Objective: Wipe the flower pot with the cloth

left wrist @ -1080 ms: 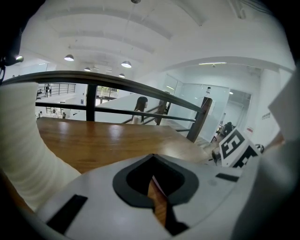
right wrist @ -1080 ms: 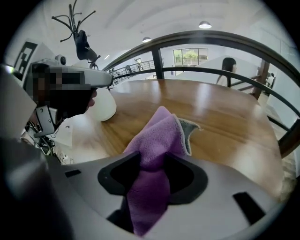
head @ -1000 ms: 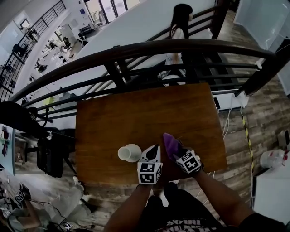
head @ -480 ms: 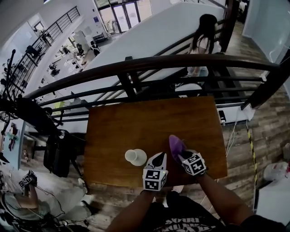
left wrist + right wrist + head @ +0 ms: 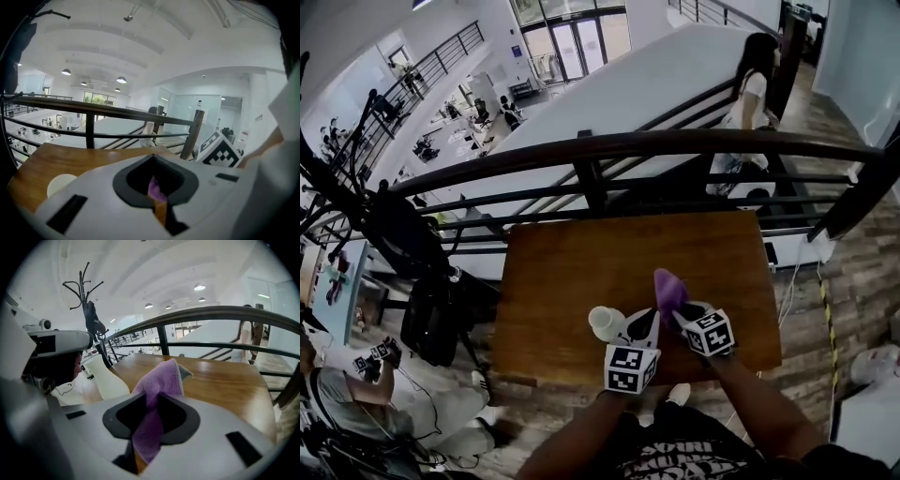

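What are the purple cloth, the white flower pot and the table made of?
The purple cloth looks like microfibre or terry: it has a fuzzy nap and folds limply. The flower pot is smooth, matt and off-white, which suggests ceramic or plastic; I can't tell which. The table looks like varnished wood, with brown grain and a soft sheen from the lights.
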`<state>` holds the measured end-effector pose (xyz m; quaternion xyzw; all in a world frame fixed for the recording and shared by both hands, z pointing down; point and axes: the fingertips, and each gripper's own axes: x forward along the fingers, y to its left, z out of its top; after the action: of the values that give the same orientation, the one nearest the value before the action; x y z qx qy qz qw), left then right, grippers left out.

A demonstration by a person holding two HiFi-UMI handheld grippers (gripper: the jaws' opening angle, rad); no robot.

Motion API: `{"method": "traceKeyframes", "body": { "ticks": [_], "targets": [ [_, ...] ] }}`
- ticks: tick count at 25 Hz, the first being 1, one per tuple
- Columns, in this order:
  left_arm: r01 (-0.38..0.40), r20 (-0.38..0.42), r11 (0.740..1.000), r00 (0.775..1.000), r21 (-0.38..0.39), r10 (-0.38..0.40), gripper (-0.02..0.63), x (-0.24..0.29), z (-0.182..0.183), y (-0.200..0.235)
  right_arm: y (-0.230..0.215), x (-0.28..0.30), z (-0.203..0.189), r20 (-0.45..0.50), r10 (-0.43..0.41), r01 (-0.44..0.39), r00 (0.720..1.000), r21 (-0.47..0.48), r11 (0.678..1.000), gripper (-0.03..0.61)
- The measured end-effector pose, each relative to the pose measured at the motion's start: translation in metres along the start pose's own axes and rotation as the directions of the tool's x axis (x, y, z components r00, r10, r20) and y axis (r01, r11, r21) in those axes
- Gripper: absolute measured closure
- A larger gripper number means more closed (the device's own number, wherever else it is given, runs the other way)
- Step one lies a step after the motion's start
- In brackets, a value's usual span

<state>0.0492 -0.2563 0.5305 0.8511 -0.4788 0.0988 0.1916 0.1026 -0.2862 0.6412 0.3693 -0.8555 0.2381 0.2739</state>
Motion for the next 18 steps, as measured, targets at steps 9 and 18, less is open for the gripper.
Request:
{"method": "traceKeyframes", "body": {
  "ticks": [9,18],
  "targets": [
    [0.077,0.064,0.997,0.995,0.017,-0.078,0.614,-0.065,0.031,0.007,0.038,0.002,0.014,0.033,-0.04,0.038,0.999,0.053,0.998,0.502],
    [-0.023,0.106,1.0,0.994,-0.006,0.023,0.614,-0.099,0.04,0.058,0.042,0.001,0.008,0.013,-0.049,0.049,0.999,0.051,0.998,0.502]
  ]
}}
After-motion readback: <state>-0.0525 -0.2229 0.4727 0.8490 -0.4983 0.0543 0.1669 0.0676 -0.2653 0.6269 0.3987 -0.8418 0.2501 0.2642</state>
